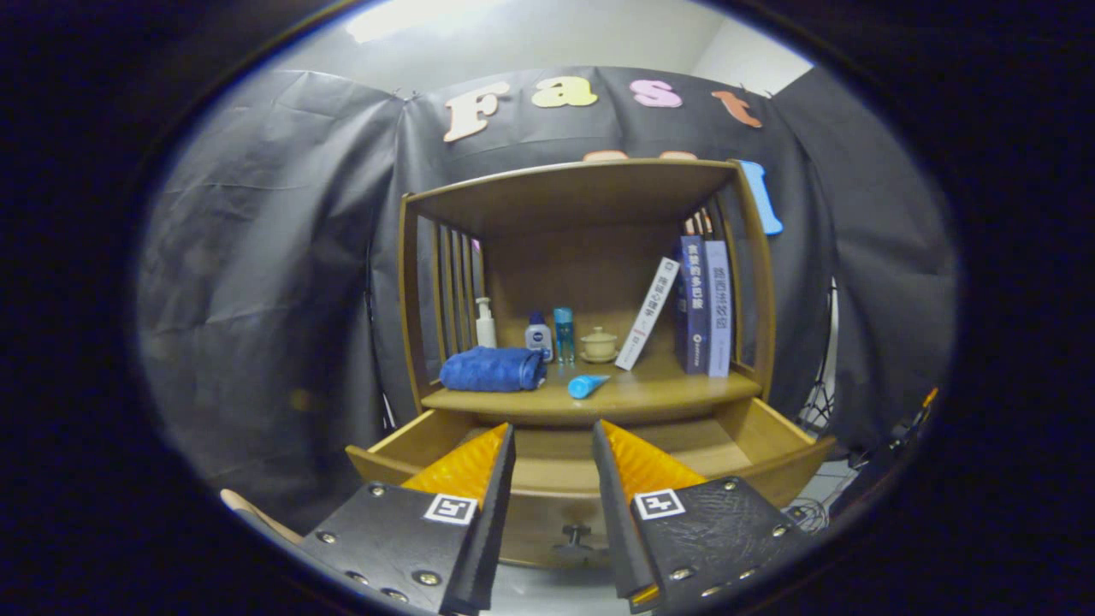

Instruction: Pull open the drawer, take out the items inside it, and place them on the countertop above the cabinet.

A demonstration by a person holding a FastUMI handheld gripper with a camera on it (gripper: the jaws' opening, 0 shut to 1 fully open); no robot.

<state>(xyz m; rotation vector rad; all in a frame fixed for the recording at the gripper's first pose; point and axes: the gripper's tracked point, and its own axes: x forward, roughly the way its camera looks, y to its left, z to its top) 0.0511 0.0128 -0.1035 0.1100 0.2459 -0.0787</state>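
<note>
Wooden drawer (753, 441) stands pulled open, gripper (553, 438) jaws spread, empty, above its front edge.

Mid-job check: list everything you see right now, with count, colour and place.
Cabinet: one, wooden, against the booth's wall.
Drawer: one, wooden, pulled open beyond the fingers; knob between them.
Towel: one, blue, rolled, countertop left.
Bottles: three, white, white with a blue label, clear blue, behind the towel.
Tube: one, light blue, lying at the countertop's front.
Lidded pot: one, beige, centre back.
Books: three, one white and leaning, two bluish and upright, right.
Hand-held gripper: one, fingers open, empty.
</note>
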